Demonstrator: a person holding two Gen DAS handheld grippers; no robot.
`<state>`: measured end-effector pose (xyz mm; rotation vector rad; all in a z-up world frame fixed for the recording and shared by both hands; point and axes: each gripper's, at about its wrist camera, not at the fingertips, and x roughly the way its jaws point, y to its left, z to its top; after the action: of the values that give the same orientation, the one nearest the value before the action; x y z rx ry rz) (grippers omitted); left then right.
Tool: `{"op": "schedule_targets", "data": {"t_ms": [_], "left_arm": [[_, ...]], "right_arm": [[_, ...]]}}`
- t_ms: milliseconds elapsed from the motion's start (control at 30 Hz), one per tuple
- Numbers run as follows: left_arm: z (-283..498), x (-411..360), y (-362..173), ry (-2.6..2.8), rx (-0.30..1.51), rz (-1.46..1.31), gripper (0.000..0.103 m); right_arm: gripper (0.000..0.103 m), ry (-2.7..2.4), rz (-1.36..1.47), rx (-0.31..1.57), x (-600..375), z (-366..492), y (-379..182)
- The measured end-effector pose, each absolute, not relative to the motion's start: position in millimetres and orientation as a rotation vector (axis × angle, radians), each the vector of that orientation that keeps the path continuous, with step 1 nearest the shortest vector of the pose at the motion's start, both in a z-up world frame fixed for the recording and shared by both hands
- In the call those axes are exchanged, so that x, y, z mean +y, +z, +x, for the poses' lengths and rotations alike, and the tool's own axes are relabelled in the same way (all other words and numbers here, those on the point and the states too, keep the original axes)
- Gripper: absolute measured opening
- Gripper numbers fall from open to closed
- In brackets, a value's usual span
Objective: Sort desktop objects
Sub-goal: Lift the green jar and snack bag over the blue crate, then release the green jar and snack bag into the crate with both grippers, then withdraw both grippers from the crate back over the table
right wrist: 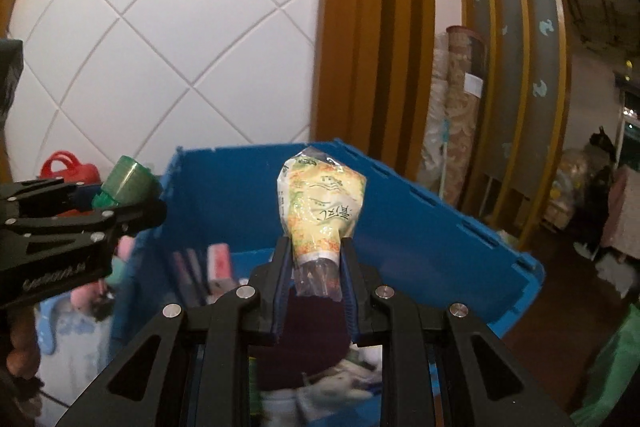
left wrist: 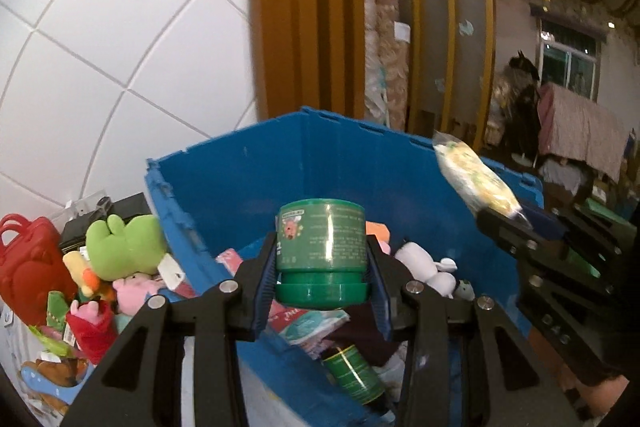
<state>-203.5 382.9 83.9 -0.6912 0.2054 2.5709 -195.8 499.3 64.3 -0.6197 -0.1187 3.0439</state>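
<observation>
Left tool (left wrist: 322, 263) clamps green jar (left wrist: 322, 247); right tool (right wrist: 316, 267) clamps snack packet (right wrist: 320, 203) over blue crate (right wrist: 420, 227).

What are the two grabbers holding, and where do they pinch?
Left gripper pinches the green jar at its lower sides by the lid. Right gripper pinches the yellow snack packet at its narrow clear end.

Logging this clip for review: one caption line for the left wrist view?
Left gripper holds a green jar cap-first over the blue crate; right gripper holds a yellow packet.
</observation>
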Motion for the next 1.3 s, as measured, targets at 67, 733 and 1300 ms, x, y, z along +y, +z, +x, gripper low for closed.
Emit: {"op": "schedule_targets", "data": {"t_ms": [67,733,1300], "left_arm": [[-204.0,393.0,81.9,2.566,0.231,-0.703,0.040],[-198.0,418.7,77.4,2.619,0.310,-0.715,0.081],[-183.2,356.5,92.5,2.790,0.163,-0.617,0.092]], "right_arm": [[0.023,3.029,-0.635,-0.145,508.8,-202.5,59.7],[0.062,2.975,-0.763,-0.187,550.3,-220.1,39.7],[0.103,3.059,-0.675,-0.181,529.0,-199.8,66.0]]}}
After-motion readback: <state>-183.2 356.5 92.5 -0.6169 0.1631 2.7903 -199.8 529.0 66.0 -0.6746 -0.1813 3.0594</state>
